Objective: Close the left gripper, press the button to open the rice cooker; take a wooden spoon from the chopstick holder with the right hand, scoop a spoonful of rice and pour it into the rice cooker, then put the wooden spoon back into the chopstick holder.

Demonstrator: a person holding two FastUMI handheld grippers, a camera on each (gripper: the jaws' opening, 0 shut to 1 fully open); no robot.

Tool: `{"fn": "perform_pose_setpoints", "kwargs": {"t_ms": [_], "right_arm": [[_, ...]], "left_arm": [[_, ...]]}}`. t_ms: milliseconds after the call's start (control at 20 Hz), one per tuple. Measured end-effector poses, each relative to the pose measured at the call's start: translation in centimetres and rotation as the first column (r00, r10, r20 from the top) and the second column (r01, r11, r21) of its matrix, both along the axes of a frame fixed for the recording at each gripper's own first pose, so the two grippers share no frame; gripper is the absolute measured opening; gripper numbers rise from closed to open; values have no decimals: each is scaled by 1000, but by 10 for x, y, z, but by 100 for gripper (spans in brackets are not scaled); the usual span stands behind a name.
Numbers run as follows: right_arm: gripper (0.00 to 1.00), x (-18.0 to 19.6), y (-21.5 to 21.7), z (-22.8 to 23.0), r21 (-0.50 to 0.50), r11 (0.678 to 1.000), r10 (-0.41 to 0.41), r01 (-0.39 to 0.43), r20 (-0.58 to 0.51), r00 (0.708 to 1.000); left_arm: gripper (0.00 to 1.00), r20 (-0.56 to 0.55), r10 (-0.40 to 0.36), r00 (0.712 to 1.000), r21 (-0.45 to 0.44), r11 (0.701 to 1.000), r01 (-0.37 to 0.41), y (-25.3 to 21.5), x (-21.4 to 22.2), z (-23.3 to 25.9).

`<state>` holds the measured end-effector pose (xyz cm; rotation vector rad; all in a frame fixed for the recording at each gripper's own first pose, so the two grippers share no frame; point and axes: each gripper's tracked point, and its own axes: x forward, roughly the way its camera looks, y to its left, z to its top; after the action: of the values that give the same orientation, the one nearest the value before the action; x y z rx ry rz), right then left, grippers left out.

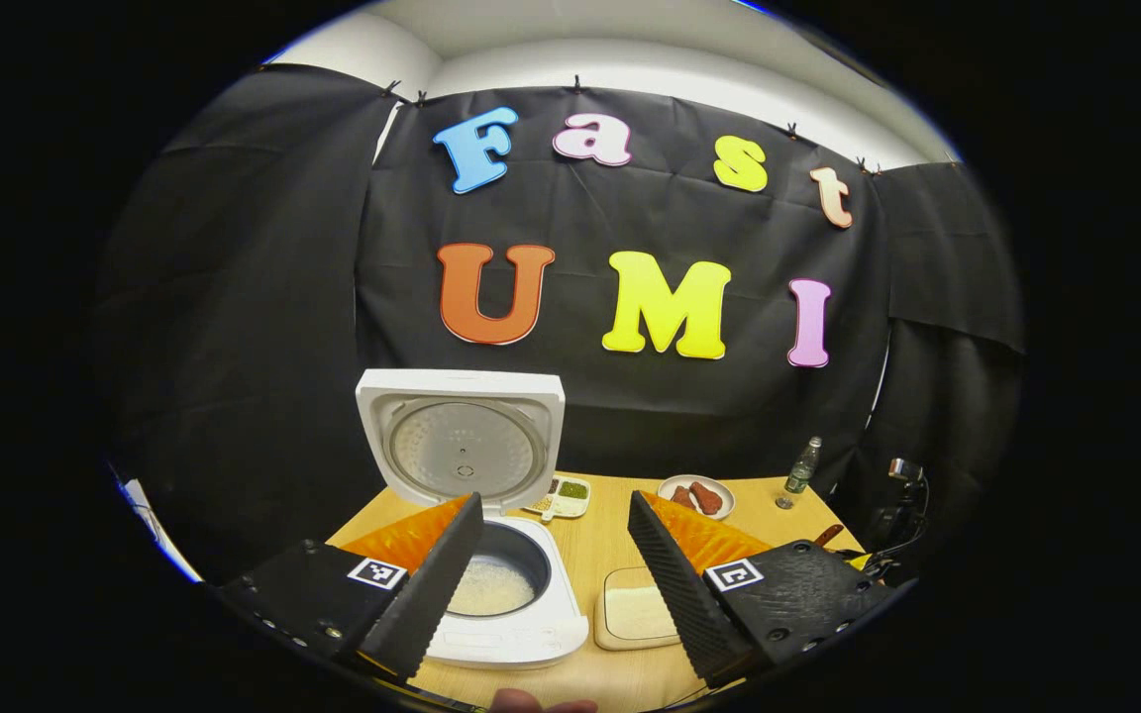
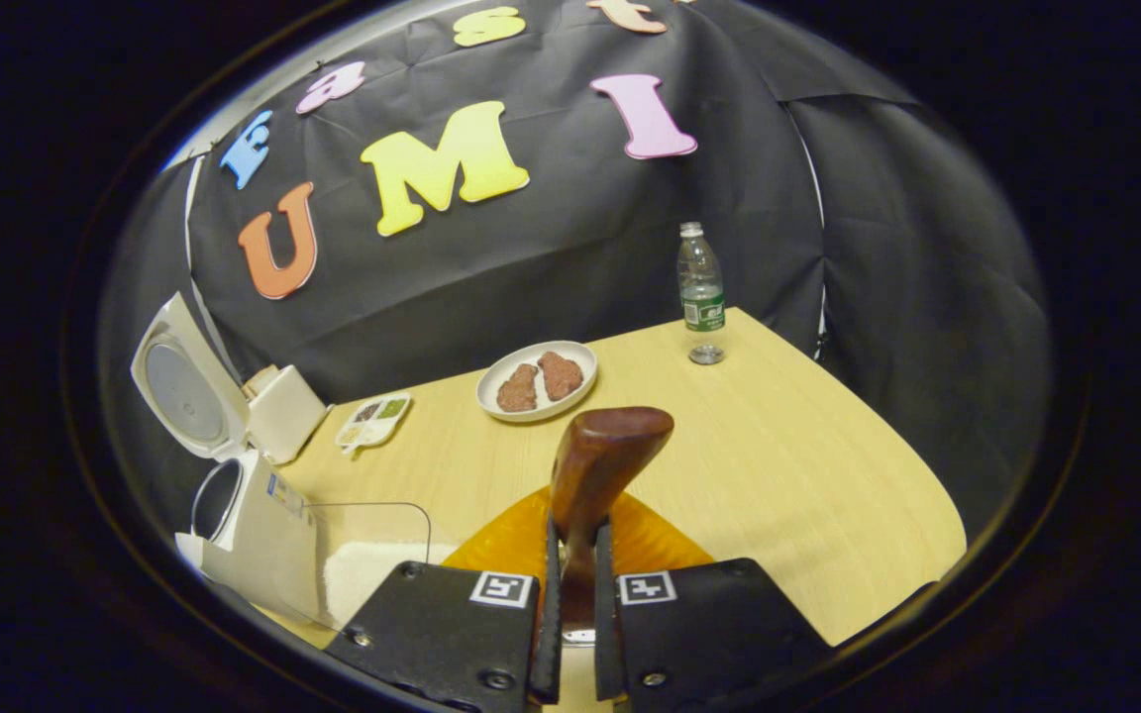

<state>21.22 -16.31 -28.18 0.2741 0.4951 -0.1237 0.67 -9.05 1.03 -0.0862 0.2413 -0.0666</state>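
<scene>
- The right claw point(image 2: 570, 594) is clamping the wooden spoon point(image 2: 595, 475) by its shaft, both fingers pressing on the wood; the spoon's long axis is running straight forward along the fingers, its broad rounded end standing up just ahead of the claw.
- The rice cooker point(image 2: 249, 515) is sitting well off to the left of that spoon in the right gripper view, lid already up, so the open pot lies sideways from the claw, not ahead of it.
- The rice container point(image 2: 372, 564), a clear tray of white rice, is lying between cooker and claw on the tabletop point(image 2: 778, 465), nearer than the cooker.
- The left claw point(image 1: 556, 584) is hanging with its fingers wide apart, gripping nothing, directly facing the cooker point(image 1: 491, 584), where white grains are showing in the pot.
- Whether the spoon is carrying rice cannot be told.
- The chopstick holder's whereabouts cannot be told either; judging by this, the next move depends on swinging the spoon leftward.
</scene>
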Motion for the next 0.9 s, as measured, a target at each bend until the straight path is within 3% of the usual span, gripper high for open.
{"fn": "perform_pose_setpoints", "kwargs": {"t_ms": [300, 400, 450, 550, 750, 850, 900], "right_arm": [[29, -2, -1, 11, -20, 1000, 10, -9, 47, 999], [47, -2, -6, 21, -45, 999, 11, -8, 62, 998], [61, -4, -11, 27, -59, 998, 6, -2, 70, 998], [76, -10, -19, 40, -74, 997, -6, 12, 82, 997], [81, -24, -37, 78, -97, 994, -45, 59, 139, 989], [94, -31, -42, 97, -106, 991, -58, 77, 167, 984], [96, -35, -45, 105, -116, 990, -64, 85, 178, 982]], "left_arm": [[94, 25, 27, 999, 6, 1000, -27, 12, 4, 10], [94, 38, 33, 999, 0, 999, -33, 15, 6, 15], [94, 47, 36, 998, 0, 999, -36, 17, 7, 18], [94, 62, 40, 997, -2, 999, -40, 20, 11, 22], [94, 95, 55, 994, -20, 998, -53, 27, 23, 36], [94, 112, 60, 992, -27, 998, -57, 29, 31, 43], [94, 121, 60, 991, -30, 998, -57, 31, 35, 47]]}}
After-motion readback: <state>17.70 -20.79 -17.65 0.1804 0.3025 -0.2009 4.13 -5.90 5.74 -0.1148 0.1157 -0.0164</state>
